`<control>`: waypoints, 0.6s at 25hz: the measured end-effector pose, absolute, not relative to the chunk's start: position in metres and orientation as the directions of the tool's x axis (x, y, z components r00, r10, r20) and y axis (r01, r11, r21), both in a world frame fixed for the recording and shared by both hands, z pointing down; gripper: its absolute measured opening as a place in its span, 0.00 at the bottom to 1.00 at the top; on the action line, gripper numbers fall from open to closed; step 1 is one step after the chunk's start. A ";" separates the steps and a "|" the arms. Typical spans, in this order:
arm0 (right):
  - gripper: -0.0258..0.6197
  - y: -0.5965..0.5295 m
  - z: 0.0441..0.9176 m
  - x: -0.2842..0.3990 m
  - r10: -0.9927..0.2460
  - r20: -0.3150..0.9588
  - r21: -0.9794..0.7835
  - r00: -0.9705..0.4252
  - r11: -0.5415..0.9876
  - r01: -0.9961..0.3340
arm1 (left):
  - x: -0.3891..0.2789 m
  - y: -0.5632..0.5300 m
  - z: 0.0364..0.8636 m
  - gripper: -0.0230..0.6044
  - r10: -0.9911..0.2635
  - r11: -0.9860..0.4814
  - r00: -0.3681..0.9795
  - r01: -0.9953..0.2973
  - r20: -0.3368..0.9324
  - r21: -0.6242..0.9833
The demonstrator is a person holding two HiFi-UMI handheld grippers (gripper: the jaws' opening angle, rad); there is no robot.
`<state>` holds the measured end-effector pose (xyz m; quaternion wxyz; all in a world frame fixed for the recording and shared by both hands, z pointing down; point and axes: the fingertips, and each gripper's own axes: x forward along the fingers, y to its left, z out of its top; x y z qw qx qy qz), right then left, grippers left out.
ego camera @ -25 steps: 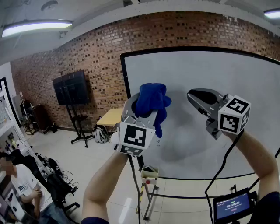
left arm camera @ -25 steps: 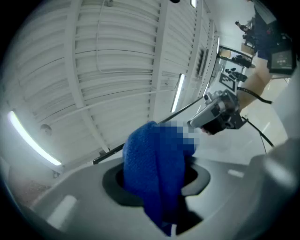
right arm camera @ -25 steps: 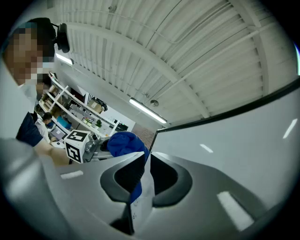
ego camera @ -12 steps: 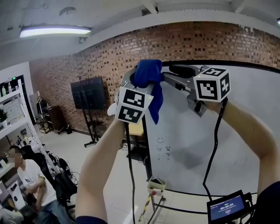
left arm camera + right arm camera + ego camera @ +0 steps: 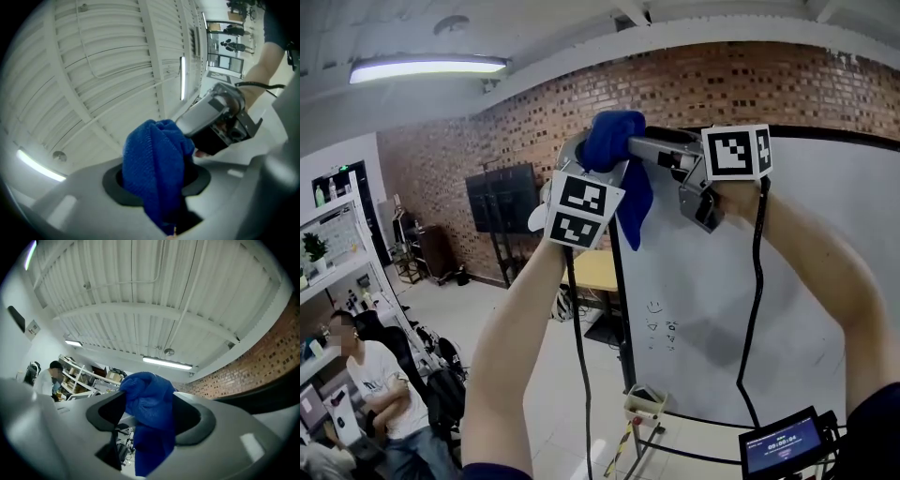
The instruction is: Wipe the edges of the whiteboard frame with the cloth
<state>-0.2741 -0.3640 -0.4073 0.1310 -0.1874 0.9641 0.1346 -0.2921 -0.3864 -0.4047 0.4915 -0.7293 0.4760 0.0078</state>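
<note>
Landmark: top-left corner of the whiteboard [image 5: 787, 281], where its black frame [image 5: 620, 281] turns.

Head view: both tools were raised in front of that corner. The left tool [image 5: 600, 155] was clamped on the blue cloth [image 5: 617, 139], which was bunched above its jaws with a tail hanging across the frame's left edge. The right tool [image 5: 639, 148] reached in from the board side, its tips at the cloth. Its grip was unreadable from here.

Right gripper view settled it. The jaws stood wide and had just been opening. The cloth sat between them with dark gaps on either side, pads not pressing. This view also showed shelving [image 5: 79, 376] far left, but no board face.

Left gripper view: the cloth was wedged tight between its jaws, and the right tool's body lay just beyond it.

Around: a brick wall [image 5: 534, 122] ran left of the corner, with a TV stand [image 5: 502, 199] below-left. A seated person [image 5: 380, 384] was far lower left. Small doodles [image 5: 661, 323] were on the board below the corner. A black cable [image 5: 755, 300] hung down across the board to a small screen [image 5: 778, 442].

The cloth and tools covered the corner, so I could not tell whether the cloth touched the frame.
</note>
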 end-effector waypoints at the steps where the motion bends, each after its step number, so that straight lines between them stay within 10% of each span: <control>1: 0.53 -0.370 -0.404 -0.282 -0.324 -0.290 0.217 -0.901 0.894 -0.391 | -0.296 -0.391 -0.402 0.30 -0.686 -0.051 0.548 -0.693 -0.479 -0.719; 9: 0.60 -0.359 -0.410 -0.320 -0.299 -0.201 0.308 -0.933 0.885 -0.350 | -0.295 -0.378 -0.409 0.32 -0.638 -0.089 0.617 -0.654 -0.461 -0.752; 15: 0.30 -0.358 -0.434 -0.323 -0.385 -0.199 0.428 -0.901 0.793 -0.434 | -0.299 -0.376 -0.417 0.52 -0.633 -0.142 0.668 -0.597 -0.392 -0.789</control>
